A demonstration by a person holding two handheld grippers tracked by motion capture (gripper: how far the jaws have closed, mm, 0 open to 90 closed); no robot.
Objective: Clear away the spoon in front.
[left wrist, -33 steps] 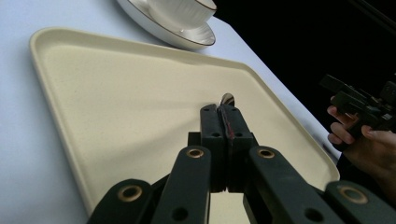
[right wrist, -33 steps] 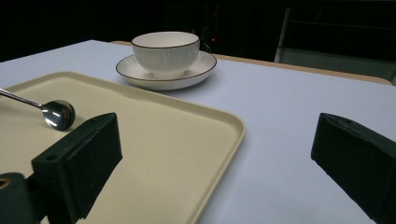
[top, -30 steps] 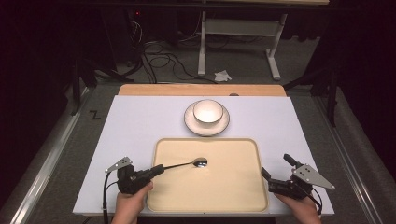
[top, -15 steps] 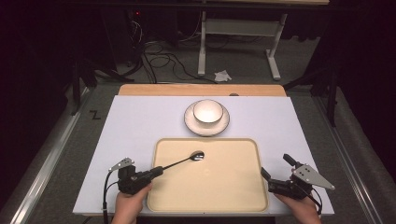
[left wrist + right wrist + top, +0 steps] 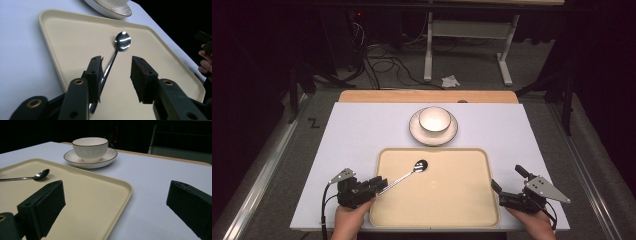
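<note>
The wide white rectangular worktop (image 5: 362, 135) is carrying a flat cream plastic tray (image 5: 447, 200), and beyond it a white ribbed bowl (image 5: 434, 119) is sitting on a white saucer (image 5: 414, 131). A slim silver metal spoon (image 5: 404, 175) is lying on the tray. The left hand-held gripper (image 5: 115, 75) has just been opening, the handle resting against 1 jaw, unclamped. The right hand-held gripper (image 5: 113, 202) is gaping wide, holding nothing.
</note>
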